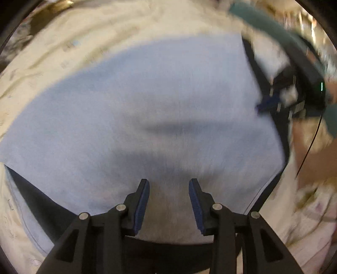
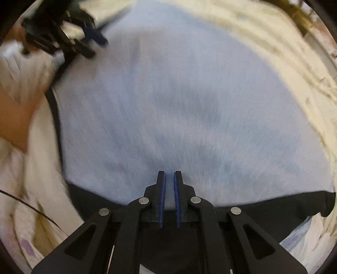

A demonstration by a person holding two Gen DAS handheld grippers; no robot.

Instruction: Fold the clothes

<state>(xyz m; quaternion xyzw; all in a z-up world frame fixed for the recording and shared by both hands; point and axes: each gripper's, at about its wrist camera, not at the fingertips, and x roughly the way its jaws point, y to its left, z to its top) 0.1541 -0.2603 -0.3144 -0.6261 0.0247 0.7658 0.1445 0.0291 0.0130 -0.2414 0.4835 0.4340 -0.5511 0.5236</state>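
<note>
A light blue garment [image 1: 147, 105] lies spread flat and fills most of both views [image 2: 179, 94]. A black garment [image 1: 38, 194] shows under its near edge and along its side [image 2: 273, 210]. My left gripper [image 1: 168, 183] hovers open over the near edge of the blue cloth, nothing between its pads. My right gripper [image 2: 169, 175] is shut to a thin slit above the blue cloth's near edge, holding nothing. The other view shows each gripper at the cloth's far corner: right gripper [image 1: 263, 105], left gripper [image 2: 94, 40]. Both views are motion-blurred.
A rumpled cream bedsheet [image 1: 105, 25] surrounds the garments on all sides [image 2: 284, 63]. A person's teal sleeve [image 1: 263, 19] and hand [image 2: 14, 118] hold the grippers. A thin black cable [image 1: 309, 145] hangs by the right gripper.
</note>
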